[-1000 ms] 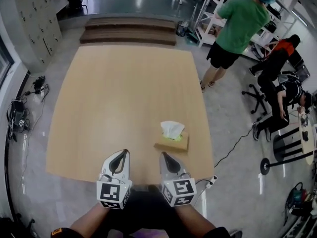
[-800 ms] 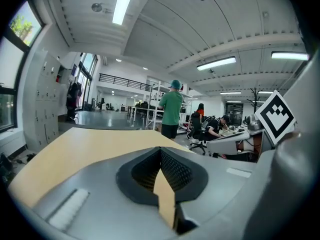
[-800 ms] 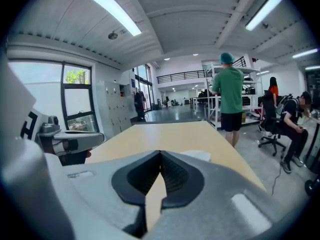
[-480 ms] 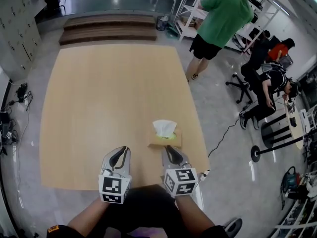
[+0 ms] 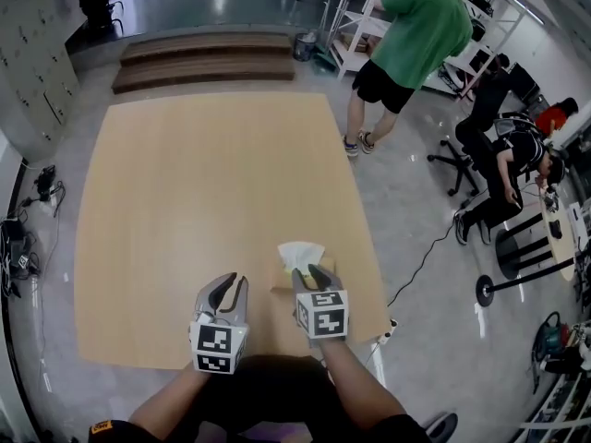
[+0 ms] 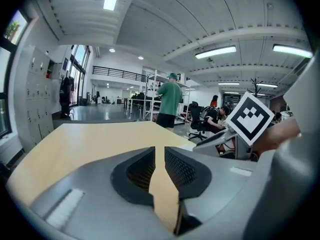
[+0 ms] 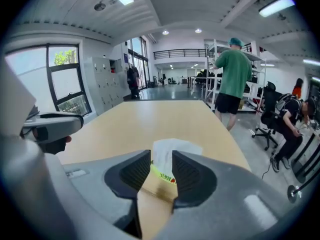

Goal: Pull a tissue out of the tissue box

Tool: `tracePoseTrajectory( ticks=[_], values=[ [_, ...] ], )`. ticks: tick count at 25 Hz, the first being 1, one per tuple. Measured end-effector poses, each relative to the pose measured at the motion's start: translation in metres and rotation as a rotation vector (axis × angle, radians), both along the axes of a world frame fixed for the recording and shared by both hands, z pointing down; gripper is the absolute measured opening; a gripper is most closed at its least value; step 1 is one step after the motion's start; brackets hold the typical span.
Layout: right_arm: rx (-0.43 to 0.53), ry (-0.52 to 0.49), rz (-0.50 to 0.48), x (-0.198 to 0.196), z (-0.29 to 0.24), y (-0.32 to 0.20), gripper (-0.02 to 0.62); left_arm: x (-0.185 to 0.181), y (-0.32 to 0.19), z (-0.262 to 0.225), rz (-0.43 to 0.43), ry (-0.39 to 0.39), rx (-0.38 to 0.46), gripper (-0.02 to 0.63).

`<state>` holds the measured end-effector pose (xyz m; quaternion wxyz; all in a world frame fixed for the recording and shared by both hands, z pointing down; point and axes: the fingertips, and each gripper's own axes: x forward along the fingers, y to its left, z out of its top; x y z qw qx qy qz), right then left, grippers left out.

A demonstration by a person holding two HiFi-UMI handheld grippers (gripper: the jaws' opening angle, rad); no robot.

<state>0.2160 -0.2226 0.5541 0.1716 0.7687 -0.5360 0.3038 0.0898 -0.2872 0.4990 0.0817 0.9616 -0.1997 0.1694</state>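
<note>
Pale wood covers the table (image 5: pixel 185 201), which stands on a glossy grey floor (image 5: pixel 425 247) in a bright workshop. Low wooden steps (image 5: pixel 208 58) lie past its far edge. A person in a green shirt (image 5: pixel 416 35) stands by the shelves (image 5: pixel 346 17) at the far right, and another person (image 5: pixel 517 155) sits bent over on a chair further right.

Near the table's front edge, toward its right side, sits the box (image 5: pixel 282 282), with a white tissue (image 5: pixel 300 254) standing up out of its top.

The right gripper (image 5: pixel 312 273) points down at the box from the near side, its tips right over the box's near part. Its jaws have just been opening and stand apart. In the right gripper view the tissue shows through the gap just past the tips, with the box top and its yellow-green strip (image 7: pixel 161 174) below; the pads (image 7: pixel 190 171) do not press on either.

The left gripper (image 5: pixel 222 289) hangs over bare table just left of the box, apart from it. Its jaws stand a narrow gap apart, with only tabletop showing between them.
</note>
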Motion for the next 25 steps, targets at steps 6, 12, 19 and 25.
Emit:
tracePoseTrajectory(
  ticks=[6,12,19,25],
  values=[
    [-0.102,-0.051,-0.007,0.005,0.029,-0.012,0.135,0.011,-0.011,0.008,0.002,-0.025,-0.015,0.072],
    [-0.151,-0.082,-0.013,0.009,0.044,-0.016,0.132,0.024,-0.012,0.02,0.017,-0.043,-0.041,0.069],
    [-0.196,-0.091,-0.004,0.009,0.052,-0.014,0.045,0.027,-0.015,0.03,0.025,-0.065,-0.09,0.058],
    [-0.182,-0.086,0.017,0.014,0.049,-0.015,0.002,0.027,-0.018,0.035,0.026,-0.071,-0.113,0.05]
  ],
)
